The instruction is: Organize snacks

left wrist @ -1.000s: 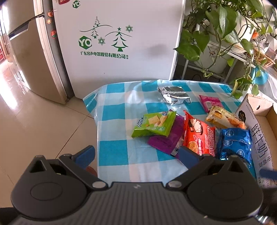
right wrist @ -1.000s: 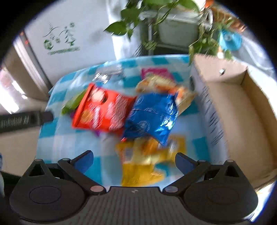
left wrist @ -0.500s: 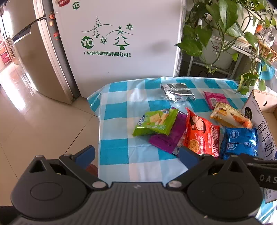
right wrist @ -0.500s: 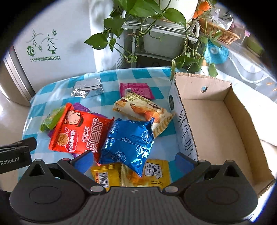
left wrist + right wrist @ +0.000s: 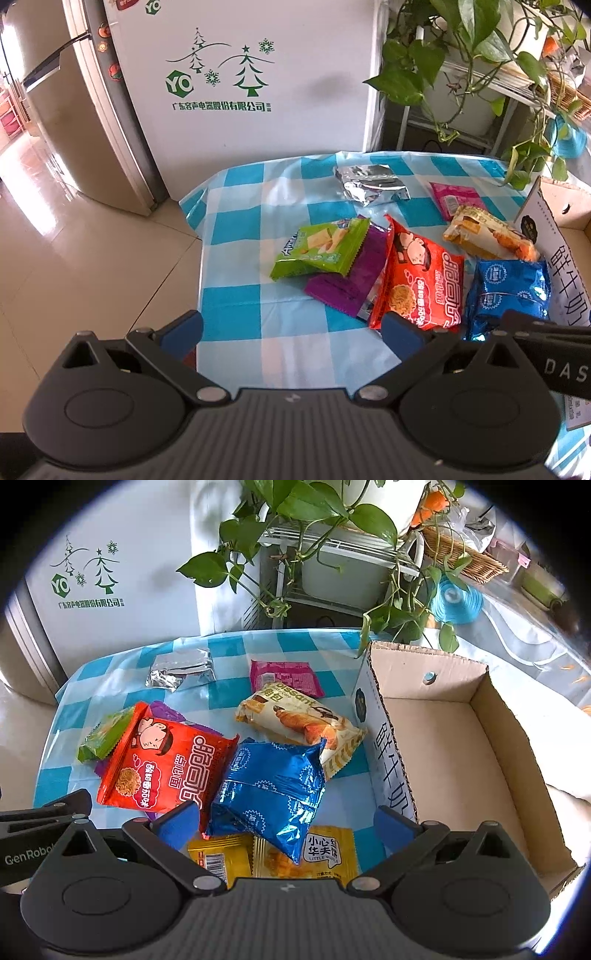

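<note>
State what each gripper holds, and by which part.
Nothing. The left gripper and right gripper are both open and empty; the snacks lie on the table.

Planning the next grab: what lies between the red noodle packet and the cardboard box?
In the right wrist view, the blue packet fills the stretch between the red noodle packet and the cardboard box, with the croissant packet just behind it.

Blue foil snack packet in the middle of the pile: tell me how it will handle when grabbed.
The puffy blue foil snack packet probably weighs little and would give under the claw. Its glossy film looks slippery. It overlaps the yellow wafer packets, so lifting may drag them.
</note>
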`<state>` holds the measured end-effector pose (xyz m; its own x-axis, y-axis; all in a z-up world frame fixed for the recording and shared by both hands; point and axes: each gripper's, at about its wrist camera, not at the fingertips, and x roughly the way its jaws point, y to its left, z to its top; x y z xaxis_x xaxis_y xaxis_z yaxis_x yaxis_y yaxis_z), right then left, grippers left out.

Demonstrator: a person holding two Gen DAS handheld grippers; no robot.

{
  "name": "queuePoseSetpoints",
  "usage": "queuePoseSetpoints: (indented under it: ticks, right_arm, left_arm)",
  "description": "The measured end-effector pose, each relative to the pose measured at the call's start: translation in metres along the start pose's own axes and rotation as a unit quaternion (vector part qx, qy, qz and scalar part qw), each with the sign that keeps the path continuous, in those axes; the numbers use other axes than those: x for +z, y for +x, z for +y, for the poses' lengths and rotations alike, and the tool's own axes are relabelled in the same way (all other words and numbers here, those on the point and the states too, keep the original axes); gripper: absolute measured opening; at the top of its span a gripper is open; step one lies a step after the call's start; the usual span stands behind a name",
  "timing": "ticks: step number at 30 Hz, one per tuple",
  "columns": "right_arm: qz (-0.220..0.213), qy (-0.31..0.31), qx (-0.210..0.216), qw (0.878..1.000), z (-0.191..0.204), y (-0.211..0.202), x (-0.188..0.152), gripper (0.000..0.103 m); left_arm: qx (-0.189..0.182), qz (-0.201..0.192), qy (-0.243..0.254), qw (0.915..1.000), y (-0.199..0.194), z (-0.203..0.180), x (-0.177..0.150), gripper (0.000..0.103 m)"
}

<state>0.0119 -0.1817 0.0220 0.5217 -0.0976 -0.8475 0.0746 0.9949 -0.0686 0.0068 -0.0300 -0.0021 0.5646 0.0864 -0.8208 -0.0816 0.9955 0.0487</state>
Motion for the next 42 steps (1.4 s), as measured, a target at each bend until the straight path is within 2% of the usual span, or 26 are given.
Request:
queuePoseSetpoints:
  ticks: [42]
  right_arm:
    - [-0.01,-0.006,-0.003,1.0,0.0034,-0.0001,0.0002,0.103]
  left_arm:
    - [0.018,-0.02,0.001,0.9996,-0.0012,-0.0022,0.0004,0.1]
